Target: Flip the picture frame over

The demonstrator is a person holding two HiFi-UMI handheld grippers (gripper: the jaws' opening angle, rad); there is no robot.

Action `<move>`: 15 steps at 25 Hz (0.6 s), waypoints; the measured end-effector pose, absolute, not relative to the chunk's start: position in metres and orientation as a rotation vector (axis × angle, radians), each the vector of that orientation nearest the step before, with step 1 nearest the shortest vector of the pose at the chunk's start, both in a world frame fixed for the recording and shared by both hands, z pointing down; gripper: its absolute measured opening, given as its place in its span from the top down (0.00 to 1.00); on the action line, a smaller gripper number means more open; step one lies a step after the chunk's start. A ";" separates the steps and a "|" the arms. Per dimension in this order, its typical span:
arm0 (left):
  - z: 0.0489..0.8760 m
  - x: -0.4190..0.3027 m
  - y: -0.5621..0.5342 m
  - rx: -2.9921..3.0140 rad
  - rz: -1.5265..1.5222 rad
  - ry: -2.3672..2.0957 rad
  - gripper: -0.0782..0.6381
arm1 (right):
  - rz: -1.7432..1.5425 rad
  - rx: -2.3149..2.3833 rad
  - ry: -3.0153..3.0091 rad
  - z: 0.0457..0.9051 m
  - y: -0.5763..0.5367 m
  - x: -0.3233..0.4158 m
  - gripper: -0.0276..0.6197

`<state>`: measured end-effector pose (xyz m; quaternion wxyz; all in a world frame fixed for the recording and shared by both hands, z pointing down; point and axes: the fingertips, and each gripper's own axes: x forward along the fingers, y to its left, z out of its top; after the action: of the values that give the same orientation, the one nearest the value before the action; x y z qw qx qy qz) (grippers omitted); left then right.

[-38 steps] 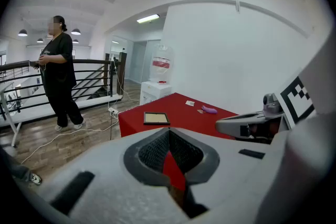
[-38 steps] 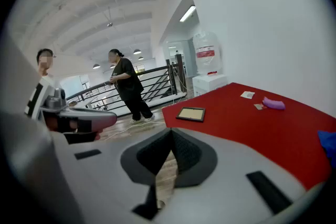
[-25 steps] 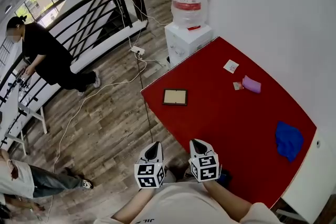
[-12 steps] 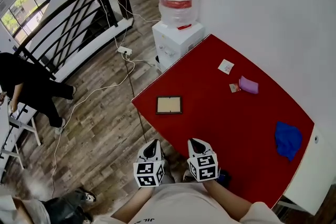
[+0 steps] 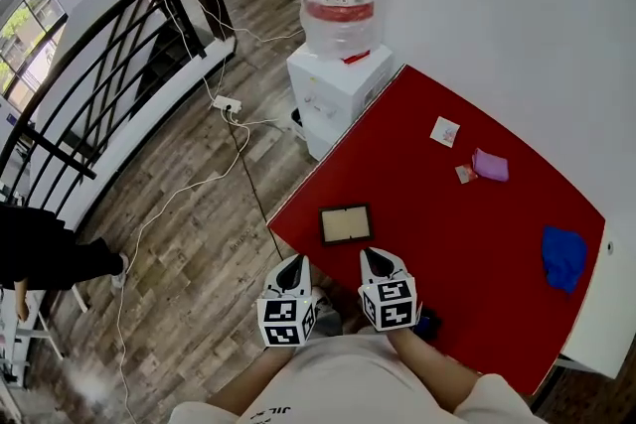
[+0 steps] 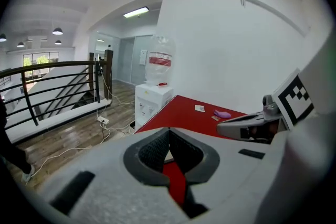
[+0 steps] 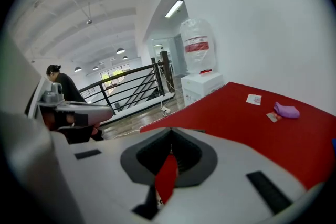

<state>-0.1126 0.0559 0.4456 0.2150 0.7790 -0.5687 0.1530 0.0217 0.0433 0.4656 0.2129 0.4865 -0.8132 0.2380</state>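
At the near corner of the red rectangular tabletop (image 5: 447,213), a small dark-rimmed picture frame (image 5: 346,224) lies flat with its pale beige panel facing up, close to the table's edge. Both hand-held tools sit side by side just short of it, and neither touches it. The left gripper (image 5: 291,265) hangs over the wood-plank floor (image 5: 189,213) beside the table corner; its own view shows the grey jaws pressed together with nothing between them. The right gripper (image 5: 374,259) points toward the frame's near edge from the table's rim, and its jaws are likewise closed on nothing. Each carries a white cube with black square markers.

Farther along the table, near the white wall, lie a small white printed card (image 5: 444,130), a tiny packet (image 5: 463,174) and a soft purple pouch (image 5: 490,165), the last two just beside each other. A crumpled blue cloth (image 5: 563,258) rests well apart, toward the right edge. A white water dispenser with a clear bottle (image 5: 338,45) stands against the table's far end, and a dark metal railing (image 5: 109,65) borders the floor at left.
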 end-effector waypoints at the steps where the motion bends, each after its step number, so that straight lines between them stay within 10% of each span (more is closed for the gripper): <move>1: 0.444 -0.118 0.050 2.170 0.426 -1.569 0.88 | 0.655 1.364 -2.254 0.463 0.038 0.016 0.95; 15: 0.446 -0.125 0.016 2.146 0.405 -1.533 0.88 | 0.619 1.341 -2.234 0.455 0.006 0.005 0.95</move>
<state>-0.1247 0.0163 0.4460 0.2345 0.7819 -0.5585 0.1476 0.0052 0.0061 0.4555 0.2297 0.4872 -0.8119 0.2250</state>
